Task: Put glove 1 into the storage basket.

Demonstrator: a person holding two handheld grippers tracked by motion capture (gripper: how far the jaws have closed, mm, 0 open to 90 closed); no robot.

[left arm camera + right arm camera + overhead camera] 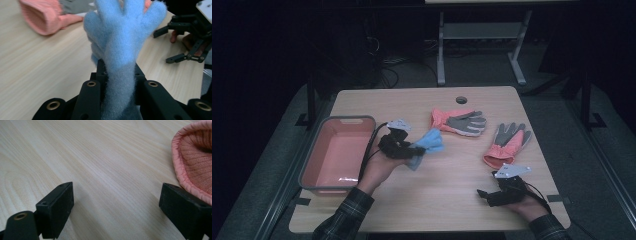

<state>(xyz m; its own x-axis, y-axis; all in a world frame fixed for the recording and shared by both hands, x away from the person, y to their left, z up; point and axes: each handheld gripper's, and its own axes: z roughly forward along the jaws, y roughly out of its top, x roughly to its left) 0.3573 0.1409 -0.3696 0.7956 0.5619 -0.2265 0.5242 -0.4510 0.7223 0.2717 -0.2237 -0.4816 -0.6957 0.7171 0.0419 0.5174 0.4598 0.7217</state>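
I had the fuzzy light-blue fleece glove (125,37) pinched at its cuff in the left gripper (411,148), whose jaws were nearly closed on the bunched fabric. The glove was soft and napped, its fingers splayed beyond the jaws, and it hung above the light wooden table (432,195), just right of the shallow pink plastic tub with a grey rim (337,150).

From the high view I saw the layout: two salmon-pink knit work gloves with grey palms, one (459,121) near the table's far middle, the other (508,144) closer to my right gripper (484,194), which sat low near the front edge.

The left gripper view gave me the glove's nap and the squeezed cuff between the jaws, which the high view left as a small blue patch; it also showed the right gripper farther off. The right gripper view showed its jaws spread wide over bare wood with nothing between them, the nearer work glove's ribbed cuff opening just beside one jaw.
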